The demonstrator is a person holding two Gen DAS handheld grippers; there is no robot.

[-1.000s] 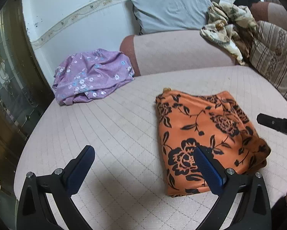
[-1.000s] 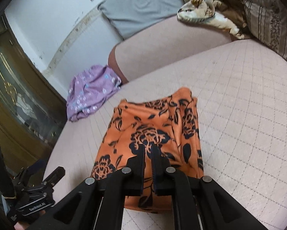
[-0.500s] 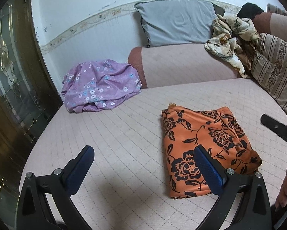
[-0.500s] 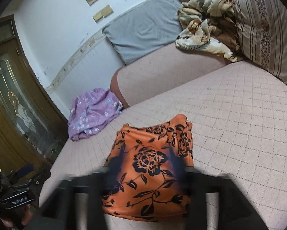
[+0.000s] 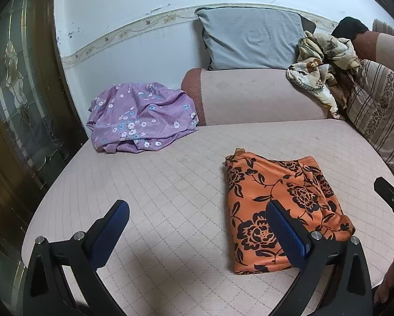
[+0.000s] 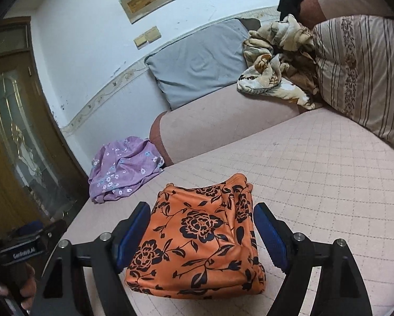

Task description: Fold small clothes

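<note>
A folded orange cloth with black flowers (image 5: 281, 205) (image 6: 202, 239) lies flat on the pink quilted sofa seat (image 5: 170, 184). My left gripper (image 5: 197, 226) hovers open above the seat, its right finger over the cloth's near left edge, nothing between the blue pads. My right gripper (image 6: 202, 226) stands open above the near part of the orange cloth, and its pads do not touch it. A crumpled purple flowered garment (image 5: 141, 121) (image 6: 123, 168) lies at the seat's far left corner.
A grey pillow (image 5: 249, 42) leans on the wall over the sofa's padded arm (image 5: 249, 97). A beige patterned heap of cloth (image 5: 320, 60) and a striped cushion (image 5: 378, 115) sit at the far right. A wooden glass door (image 5: 15, 105) stands left.
My right gripper has opened from shut and drawn back and up from the orange cloth. My left gripper has risen a little, still open.
</note>
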